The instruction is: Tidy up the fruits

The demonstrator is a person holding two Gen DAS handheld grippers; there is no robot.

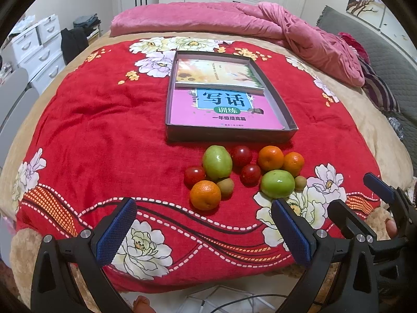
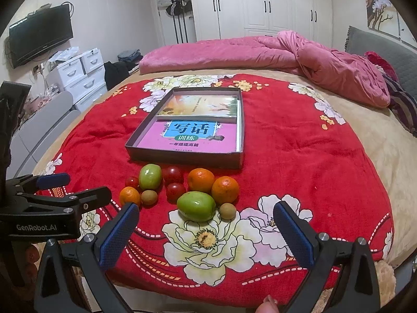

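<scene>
A cluster of fruit lies on the red floral blanket [image 1: 104, 120] just in front of a shallow dark box [image 1: 229, 133]. It holds two green fruits [image 1: 217, 162] [image 2: 196, 206], three oranges [image 1: 205, 195] [image 2: 225, 189], three red tomatoes [image 1: 250, 174] and two small brown kiwis [image 2: 227, 210]. The box [image 2: 182, 156] holds two books [image 2: 192, 137]. My left gripper [image 1: 203, 232] is open and empty, near the blanket's front edge, short of the fruit. My right gripper [image 2: 206, 234] is open and empty, also short of the fruit, and shows at right in the left wrist view [image 1: 357, 198].
A crumpled pink duvet [image 2: 325, 62] lies at the back of the bed. A grey headboard [image 2: 385, 49] is at right. White drawers [image 2: 78, 73] and a wall TV [image 2: 39, 36] stand at left. Cables lie on the floor below the bed edge [image 1: 234, 302].
</scene>
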